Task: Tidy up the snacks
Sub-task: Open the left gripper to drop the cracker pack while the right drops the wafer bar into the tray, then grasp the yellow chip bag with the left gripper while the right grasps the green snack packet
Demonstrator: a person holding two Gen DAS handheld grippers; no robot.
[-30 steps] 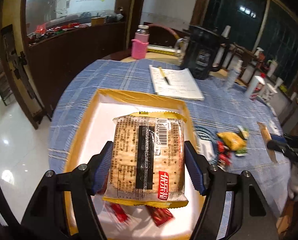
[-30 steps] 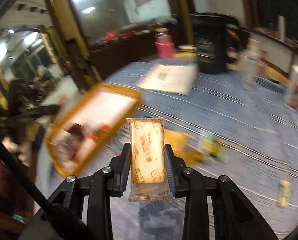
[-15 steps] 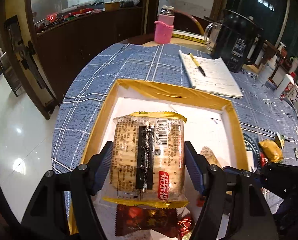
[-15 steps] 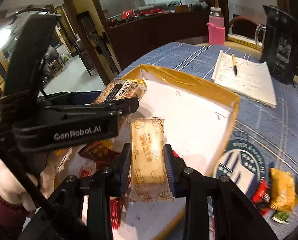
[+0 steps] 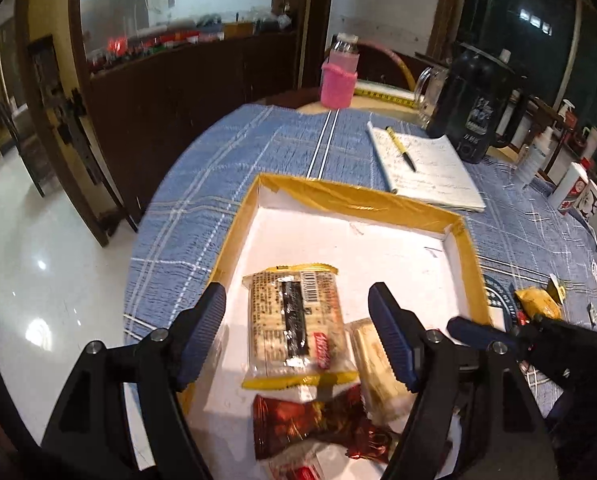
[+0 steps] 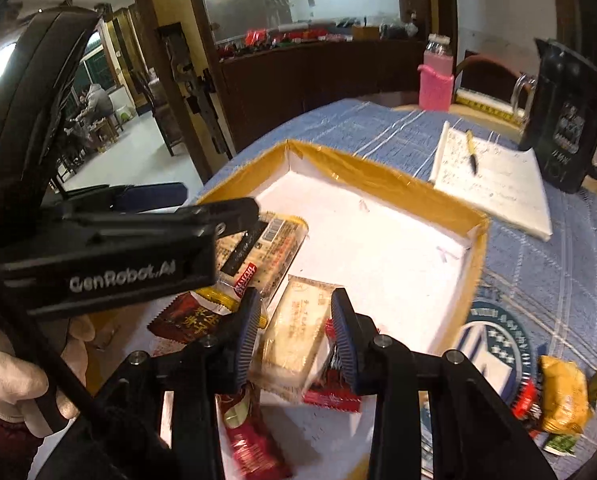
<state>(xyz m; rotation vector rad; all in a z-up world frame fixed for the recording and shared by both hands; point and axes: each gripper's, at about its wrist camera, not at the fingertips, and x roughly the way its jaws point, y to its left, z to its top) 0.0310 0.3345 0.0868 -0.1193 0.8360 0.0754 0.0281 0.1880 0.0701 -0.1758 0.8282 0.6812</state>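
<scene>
Since half a second ago both packets have dropped into the tray (image 5: 470, 256): cracker pack (image 5: 294, 320) lies flat near its front, between the left gripper (image 5: 296, 336) jaws, now wide apart. Right gripper (image 6: 294, 332) jaws stand open around the pale wafer packet (image 6: 294, 340), which leans on other wrappers. We judge withdrawing could snag it. Loose snacks (image 6: 562, 396) remain on the desk beside the tray.
</scene>
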